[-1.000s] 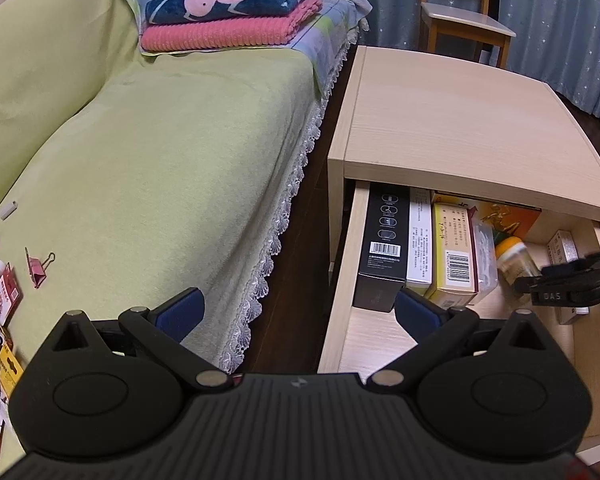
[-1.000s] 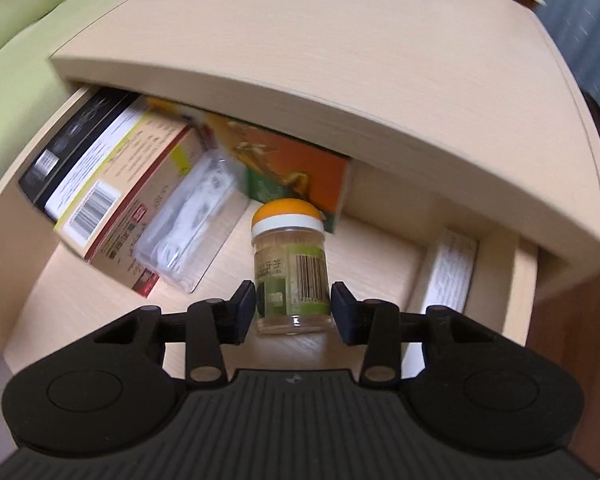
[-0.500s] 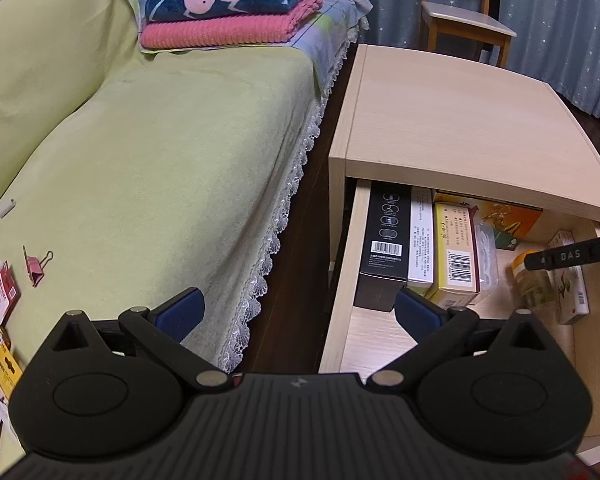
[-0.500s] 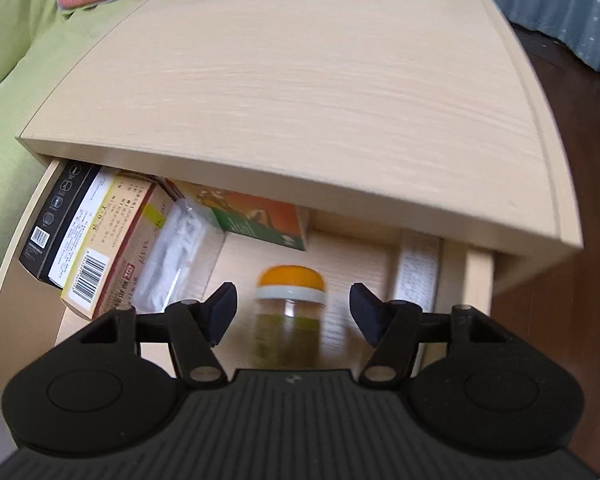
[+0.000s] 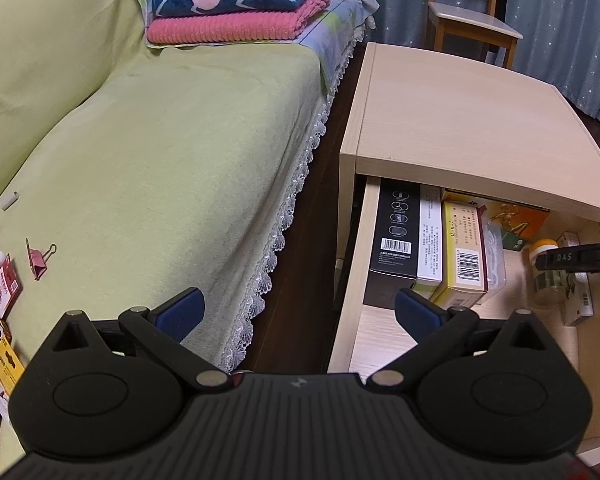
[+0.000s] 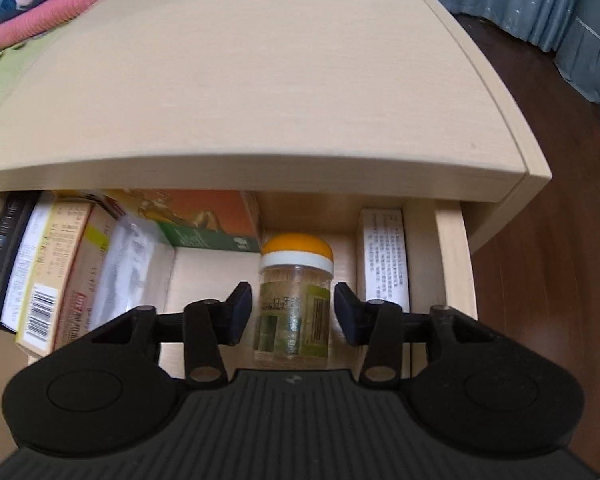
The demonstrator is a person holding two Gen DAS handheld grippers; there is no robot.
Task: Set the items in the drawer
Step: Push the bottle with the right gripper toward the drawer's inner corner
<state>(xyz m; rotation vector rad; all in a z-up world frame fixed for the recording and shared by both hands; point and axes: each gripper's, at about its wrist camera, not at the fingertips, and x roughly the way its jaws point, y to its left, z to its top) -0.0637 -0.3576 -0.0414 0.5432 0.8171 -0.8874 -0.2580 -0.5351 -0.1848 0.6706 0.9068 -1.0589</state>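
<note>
A clear jar [image 6: 294,300] with an orange lid and a green label stands upright on the floor of the open drawer [image 6: 448,264], toward its right side. My right gripper [image 6: 293,312] is open, one pad on each side of the jar with a small gap on both sides. In the left wrist view the jar [image 5: 546,276] shows behind a black finger of the right gripper [image 5: 576,258]. My left gripper [image 5: 300,312] is open and holds nothing, hovering between the bed edge and the drawer's left wall [image 5: 356,264].
Black, white and yellow boxes [image 5: 430,240] stand in a row at the drawer's left, an orange box [image 6: 204,216] at the back, a white box [image 6: 382,256] along the right wall. Pink binder clips [image 5: 40,258] and small packets lie on the green bed. Folded blankets [image 5: 236,4] sit farther back.
My right gripper let go of the jar: a second ago its pads were against it, now they stand apart from it. The jar stays upright in the drawer. The left gripper has barely moved.
</note>
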